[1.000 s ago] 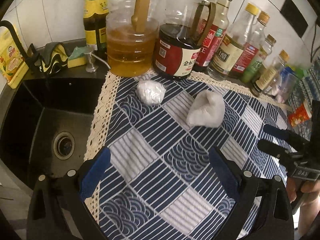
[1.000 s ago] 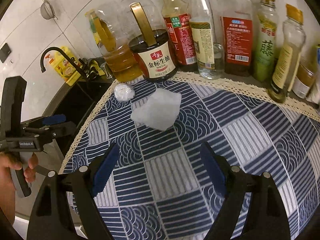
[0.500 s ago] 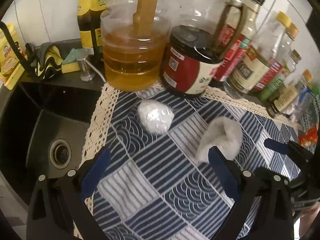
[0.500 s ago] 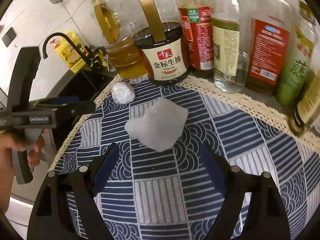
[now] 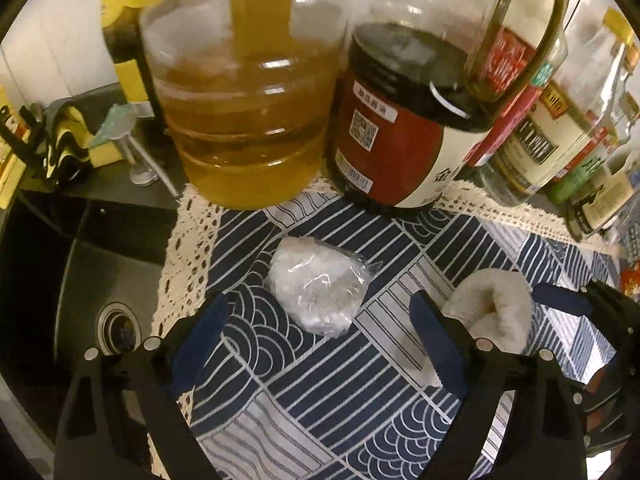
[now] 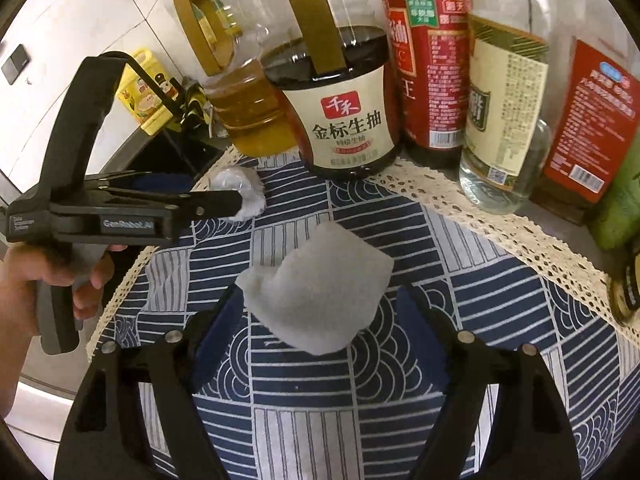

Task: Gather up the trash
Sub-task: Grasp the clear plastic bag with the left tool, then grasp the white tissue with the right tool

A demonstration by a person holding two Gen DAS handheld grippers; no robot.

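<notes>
A crumpled ball of clear plastic wrap [image 5: 316,288] lies on the blue patterned cloth [image 5: 340,392], close to the oil jug. My left gripper [image 5: 318,312] straddles it, jaws closing, with a gap still showing on each side. To its right lies a white tissue wad [image 5: 492,308], the same tissue wad [image 6: 320,292] that sits between the fingers of my right gripper [image 6: 320,304]. Those jaws are closing too, and the pads stand right at its edges without squeezing it. From the right wrist view, the left gripper [image 6: 224,194] reaches over the plastic ball [image 6: 248,192], held by a hand.
A large oil jug [image 5: 248,120] and a soy sauce jug [image 5: 400,140] stand just behind the trash. More bottles [image 6: 500,100] line the wall to the right. A black sink [image 5: 80,280] drops off left of the cloth's lace edge [image 5: 180,240].
Both grippers have moved forward and down toward the jugs. The plastic ball now lies between the left fingers and the tissue between the right fingers. Both jaws have narrowed slightly.
</notes>
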